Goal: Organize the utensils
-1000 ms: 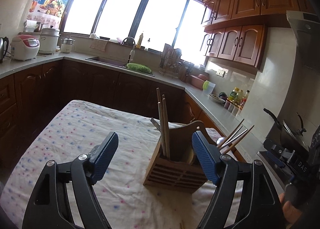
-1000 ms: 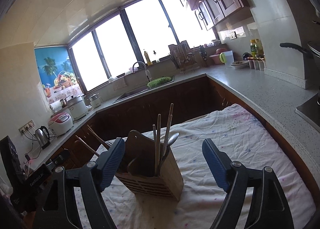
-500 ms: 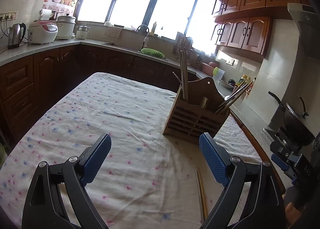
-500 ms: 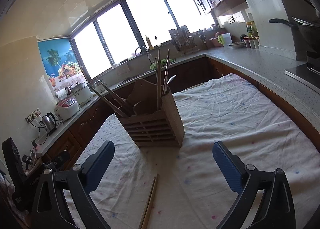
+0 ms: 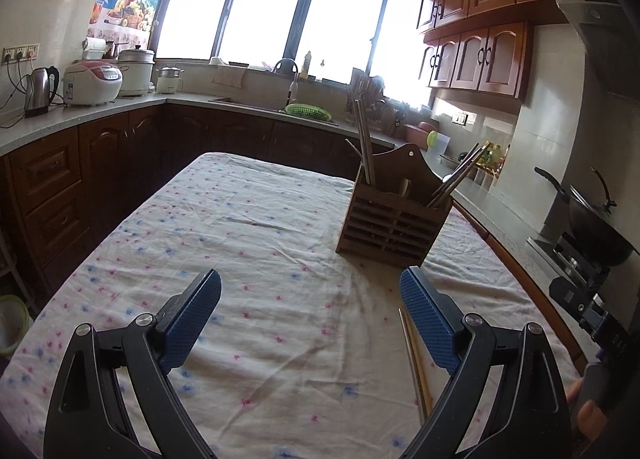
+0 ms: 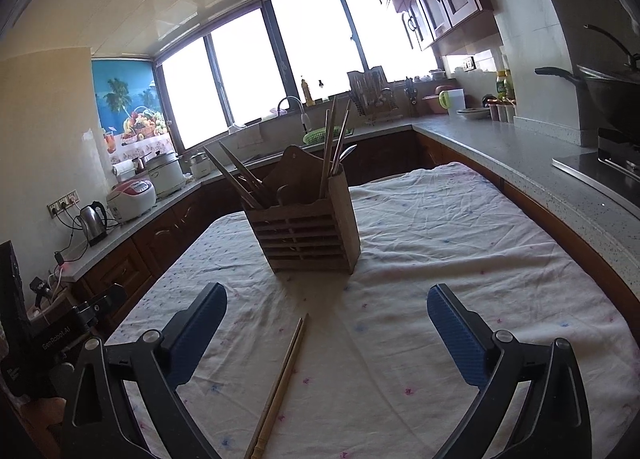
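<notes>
A slatted wooden utensil holder (image 5: 394,215) (image 6: 308,231) stands upright on the flower-print tablecloth (image 5: 240,239), with chopsticks (image 5: 366,143) and a spoon (image 6: 348,153) sticking out of its compartments. A loose pair of chopsticks (image 5: 416,363) (image 6: 280,383) lies flat on the cloth in front of it. My left gripper (image 5: 310,279) is open and empty, its right finger just beside the lying pair. My right gripper (image 6: 327,293) is open wide, with the far end of the pair between its fingers but untouched. Both hover short of the holder.
Dark wood cabinets and a grey counter (image 6: 520,147) wrap around the table. A wok (image 5: 596,223) sits on the stove at right. A rice cooker (image 5: 93,83) and a kettle (image 5: 38,93) stand on the left counter. A green basket (image 5: 308,110) lies by the sink.
Both grippers have drawn back from the holder and sunk lower, and their jaws have widened. The loose pair of chopsticks on the cloth has come into view.
</notes>
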`<state>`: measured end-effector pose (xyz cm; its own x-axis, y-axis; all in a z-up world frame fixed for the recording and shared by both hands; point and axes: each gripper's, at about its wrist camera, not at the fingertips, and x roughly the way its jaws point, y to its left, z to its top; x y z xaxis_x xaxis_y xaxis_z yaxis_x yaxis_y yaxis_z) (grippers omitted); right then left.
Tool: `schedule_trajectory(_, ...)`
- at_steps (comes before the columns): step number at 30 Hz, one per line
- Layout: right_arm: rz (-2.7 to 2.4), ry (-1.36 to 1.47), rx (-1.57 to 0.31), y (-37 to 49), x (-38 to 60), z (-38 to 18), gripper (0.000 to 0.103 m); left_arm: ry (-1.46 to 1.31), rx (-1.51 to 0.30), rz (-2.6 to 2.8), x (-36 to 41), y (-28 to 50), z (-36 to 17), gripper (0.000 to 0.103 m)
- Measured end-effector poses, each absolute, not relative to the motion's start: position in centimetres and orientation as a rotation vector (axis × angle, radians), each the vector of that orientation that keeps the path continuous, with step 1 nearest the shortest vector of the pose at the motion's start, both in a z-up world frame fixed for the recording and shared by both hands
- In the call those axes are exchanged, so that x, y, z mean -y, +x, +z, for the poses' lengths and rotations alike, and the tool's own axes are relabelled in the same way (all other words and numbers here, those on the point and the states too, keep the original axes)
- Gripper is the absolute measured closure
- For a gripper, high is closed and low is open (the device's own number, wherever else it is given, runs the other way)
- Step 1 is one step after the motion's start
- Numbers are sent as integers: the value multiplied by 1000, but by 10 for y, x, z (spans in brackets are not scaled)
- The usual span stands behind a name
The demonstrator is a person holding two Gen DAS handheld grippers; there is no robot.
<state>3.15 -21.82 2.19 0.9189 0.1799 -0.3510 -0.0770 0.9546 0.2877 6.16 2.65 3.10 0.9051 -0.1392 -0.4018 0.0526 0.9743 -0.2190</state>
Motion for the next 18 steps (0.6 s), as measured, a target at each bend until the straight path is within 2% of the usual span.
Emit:
schedule_trajectory(3,121,236,-314,20,217,37,0,-153,-391,-96,-19,51,39,0)
schedule_trajectory(10,91,155,-131,-17,213,56,0,-45,-303,-58,-3,27,46,0)
schedule_trajectory(18,99,179,-155,-26,219,33,0,-15,-293,-32,4,9,33,0)
